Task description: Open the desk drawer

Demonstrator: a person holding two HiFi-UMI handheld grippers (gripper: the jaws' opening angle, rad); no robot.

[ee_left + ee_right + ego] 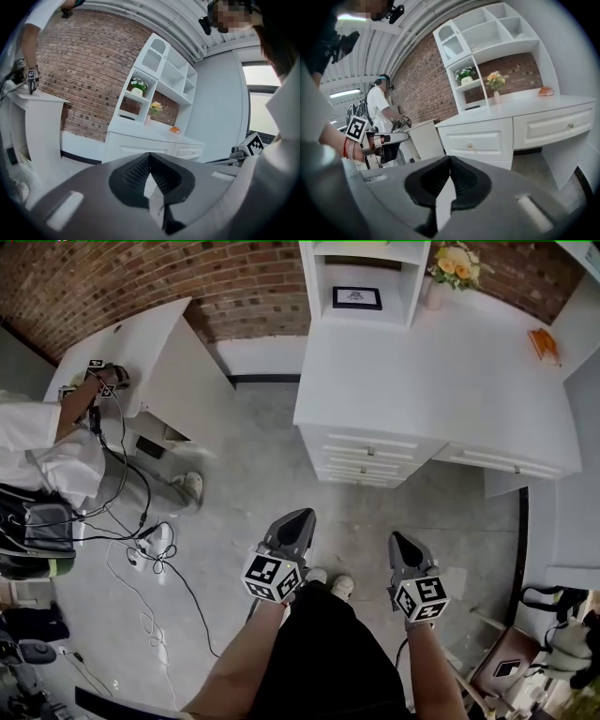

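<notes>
The left gripper (298,518) and right gripper (400,542) are held side by side above the floor (253,474), each with its fingers pressed together on nothing. The white desk (450,362) is seen well ahead of the fingertips, its drawers (372,442) (small knobs showing) all shut.

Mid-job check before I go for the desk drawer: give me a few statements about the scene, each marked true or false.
1. The left claw is shut and empty. True.
2. The right claw grips a drawer knob. False: it is shut on nothing, held in the air short of the desk.
3. The desk drawers are all closed. True.
4. The flowers stand on the floor. False: they stand on the desk top.
</notes>
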